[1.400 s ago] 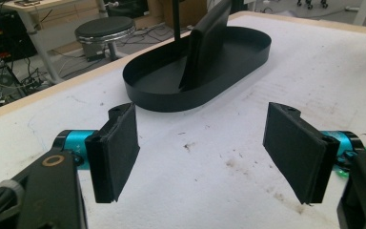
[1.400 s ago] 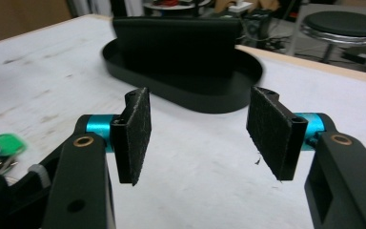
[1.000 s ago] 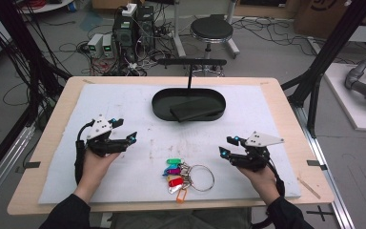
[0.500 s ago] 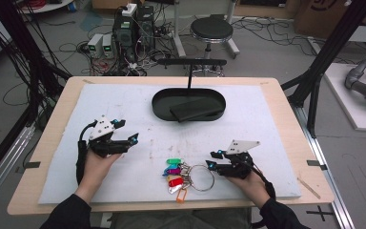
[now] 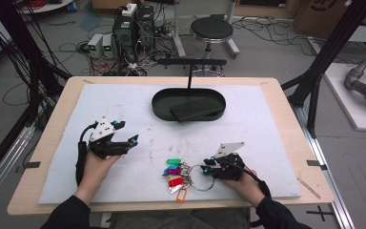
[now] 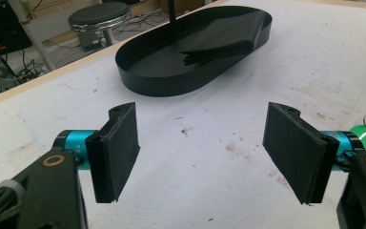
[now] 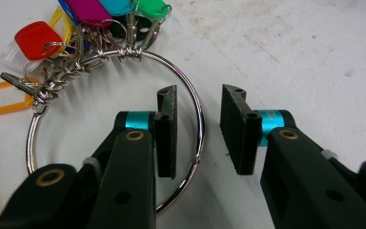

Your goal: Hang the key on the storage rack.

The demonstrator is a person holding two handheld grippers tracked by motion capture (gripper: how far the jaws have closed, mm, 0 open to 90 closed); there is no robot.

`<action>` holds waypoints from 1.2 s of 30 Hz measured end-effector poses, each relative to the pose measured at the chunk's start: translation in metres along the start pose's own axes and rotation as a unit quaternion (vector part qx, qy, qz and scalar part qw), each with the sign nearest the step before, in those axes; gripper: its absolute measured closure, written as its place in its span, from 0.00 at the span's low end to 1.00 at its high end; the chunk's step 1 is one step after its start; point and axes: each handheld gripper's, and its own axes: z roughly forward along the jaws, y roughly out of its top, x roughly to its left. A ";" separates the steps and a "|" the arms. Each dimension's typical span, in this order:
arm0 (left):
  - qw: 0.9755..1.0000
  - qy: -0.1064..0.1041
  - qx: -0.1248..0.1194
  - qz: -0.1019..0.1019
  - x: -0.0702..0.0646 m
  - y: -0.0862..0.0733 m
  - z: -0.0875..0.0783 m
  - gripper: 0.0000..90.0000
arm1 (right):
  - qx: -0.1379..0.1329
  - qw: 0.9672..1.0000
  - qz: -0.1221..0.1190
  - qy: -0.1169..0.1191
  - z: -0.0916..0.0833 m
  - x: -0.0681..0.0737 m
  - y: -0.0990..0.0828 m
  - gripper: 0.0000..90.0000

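So the right gripper (image 7: 198,131) had its jaws straddling the wire of the big metal key ring (image 7: 190,102): one pad sat inside the loop, the other outside it, with a gap still showing on the outer side, so not actually pinching it yet. Those jaws had just been closing in on it, ring between them. The ring lay flat on the white mat (image 5: 276,143) near the front edge, with a bunch of coloured key tags (image 5: 174,174) (green, purple, red, an orange outline one) fanned out on its left. The left gripper (image 6: 202,155) was wide open over bare mat, nothing in it, well off to the left of the keys. Further back sat a black oval tray (image 5: 162,102) with a dark flat thing in it.
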 end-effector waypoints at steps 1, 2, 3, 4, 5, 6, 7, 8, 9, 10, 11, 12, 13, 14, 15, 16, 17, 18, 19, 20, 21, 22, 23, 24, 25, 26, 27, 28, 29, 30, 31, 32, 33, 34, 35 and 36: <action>1.000 0.001 0.001 0.001 0.000 0.000 0.000 0.31 | 0.000 1.000 0.000 -0.001 0.000 0.000 0.000 0.79; 1.000 0.002 0.001 0.000 0.000 -0.001 -0.001 0.31 | -0.001 1.000 -0.005 -0.003 0.001 0.000 0.000 0.81; 1.000 0.002 0.003 0.001 0.000 -0.001 -0.001 0.31 | -0.001 1.000 -0.007 -0.006 0.001 0.000 0.000 0.83; 1.000 0.002 0.002 0.000 0.000 -0.001 -0.001 0.31 | -0.002 1.000 -0.009 -0.008 0.001 0.000 0.000 0.85; 1.000 0.003 0.003 0.001 -0.001 -0.001 -0.002 0.31 | -0.003 1.000 -0.009 -0.008 0.002 0.000 0.000 0.87; 1.000 0.003 0.003 0.002 -0.001 -0.001 -0.002 0.31 | -0.003 1.000 -0.009 -0.009 0.002 0.000 0.000 0.88; 1.000 0.003 0.004 0.003 -0.001 -0.001 -0.002 0.31 | -0.004 1.000 -0.009 -0.010 0.002 0.000 0.000 0.92; 1.000 0.003 0.003 0.003 -0.001 -0.001 -0.002 0.31 | -0.005 1.000 -0.011 -0.010 0.002 -0.001 0.000 0.96; 1.000 0.004 0.004 0.003 -0.001 -0.001 -0.003 0.31 | -0.004 1.000 -0.010 -0.009 0.002 -0.001 0.001 0.96; 1.000 0.005 0.005 0.004 -0.001 -0.001 -0.003 0.31 | -0.003 1.000 -0.008 -0.007 0.002 -0.002 0.001 0.96; 1.000 0.007 0.005 0.005 -0.002 -0.001 -0.003 0.31 | -0.003 1.000 -0.009 -0.006 0.002 -0.002 0.001 0.96; 1.000 0.007 0.004 0.006 -0.002 -0.001 -0.003 0.31 | -0.003 1.000 -0.009 -0.009 0.001 -0.003 0.002 0.97; 1.000 0.008 0.003 0.007 -0.002 -0.001 -0.004 0.31 | -0.006 1.000 -0.006 -0.012 0.001 -0.004 0.002 0.97; 1.000 0.007 0.003 0.006 -0.002 -0.001 -0.004 0.31 | -0.009 1.000 -0.001 -0.012 0.000 -0.005 0.002 0.97; 1.000 0.008 0.004 0.006 -0.002 -0.001 -0.004 0.31 | -0.014 1.000 0.003 -0.014 -0.001 -0.007 0.002 0.97; 1.000 0.008 0.003 0.006 -0.002 -0.001 -0.004 0.31 | -0.020 1.000 0.005 -0.016 -0.003 -0.008 0.002 0.97; 1.000 0.007 0.003 0.006 -0.002 -0.001 -0.003 0.31 | -0.025 0.999 0.010 -0.017 -0.005 -0.010 0.003 0.97; 1.000 0.007 0.004 0.005 -0.002 -0.001 -0.003 0.31 | -0.034 0.999 0.015 -0.019 -0.007 -0.011 0.003 0.97; 1.000 0.008 0.004 0.006 -0.002 -0.001 -0.003 0.31 | -0.042 0.999 0.019 -0.020 -0.009 -0.013 0.003 0.97; 1.000 0.008 0.004 0.007 -0.002 -0.001 -0.004 0.31 | -0.048 0.998 0.022 -0.022 -0.012 -0.014 0.004 0.97; 1.000 0.008 0.003 0.006 -0.002 -0.001 -0.004 0.31 | -0.052 0.998 0.024 -0.024 -0.013 -0.014 0.004 0.97; 1.000 0.008 0.003 0.006 -0.002 -0.001 -0.003 0.31 | -0.060 0.998 0.025 -0.026 -0.015 -0.014 0.004 0.97; 1.000 0.007 0.004 0.007 -0.002 -0.001 -0.003 0.31 | -0.066 0.997 0.028 -0.026 -0.017 -0.015 0.004 0.97; 1.000 0.008 0.004 0.008 -0.002 -0.001 -0.003 0.31 | -0.071 0.997 0.029 -0.028 -0.019 -0.015 0.005 0.97; 1.000 0.007 0.003 0.007 -0.003 -0.001 -0.003 0.31 | -0.076 0.996 0.031 -0.027 -0.020 -0.015 0.006 0.97; 1.000 0.007 0.004 0.007 -0.003 -0.001 -0.003 0.31 | -0.079 0.996 0.036 -0.024 -0.021 -0.015 0.006 0.97; 1.000 0.007 0.005 0.009 -0.003 -0.001 -0.003 0.31 | -0.085 0.995 0.037 -0.021 -0.021 -0.016 0.006 0.97; 1.000 0.007 0.004 0.008 -0.003 -0.001 -0.002 0.31 | -0.092 0.995 0.039 -0.019 -0.022 -0.016 0.007 0.97; 1.000 0.007 0.005 0.009 -0.003 -0.001 -0.002 0.31 | -0.098 0.994 0.041 -0.016 -0.024 -0.015 0.007 0.97; 1.000 0.007 0.005 0.009 -0.003 -0.001 -0.002 0.31 | -0.107 0.993 0.041 -0.013 -0.025 -0.015 0.008 0.97; 1.000 0.007 0.004 0.008 -0.003 -0.001 -0.002 0.31 | -0.113 0.993 0.045 -0.009 -0.026 -0.014 0.009 0.97; 1.000 0.006 0.004 0.007 -0.004 -0.001 -0.001 0.31 | -0.119 0.992 0.045 -0.004 -0.027 -0.013 0.009 0.97; 1.000 0.007 0.005 0.008 -0.004 -0.001 -0.002 0.31 | -0.126 0.991 0.047 -0.001 -0.029 -0.012 0.010 0.97; 1.000 0.007 0.005 0.009 -0.004 -0.001 -0.002 0.31 | -0.131 0.990 0.050 0.006 -0.029 -0.011 0.011 0.97; 1.000 0.007 0.005 0.010 -0.004 -0.001 -0.002 0.31 | -0.135 0.989 0.052 0.010 -0.030 -0.011 0.011 0.97; 1.000 0.007 0.004 0.010 -0.004 -0.001 -0.002 0.31 | -0.139 0.989 0.054 0.014 -0.030 -0.010 0.012 0.97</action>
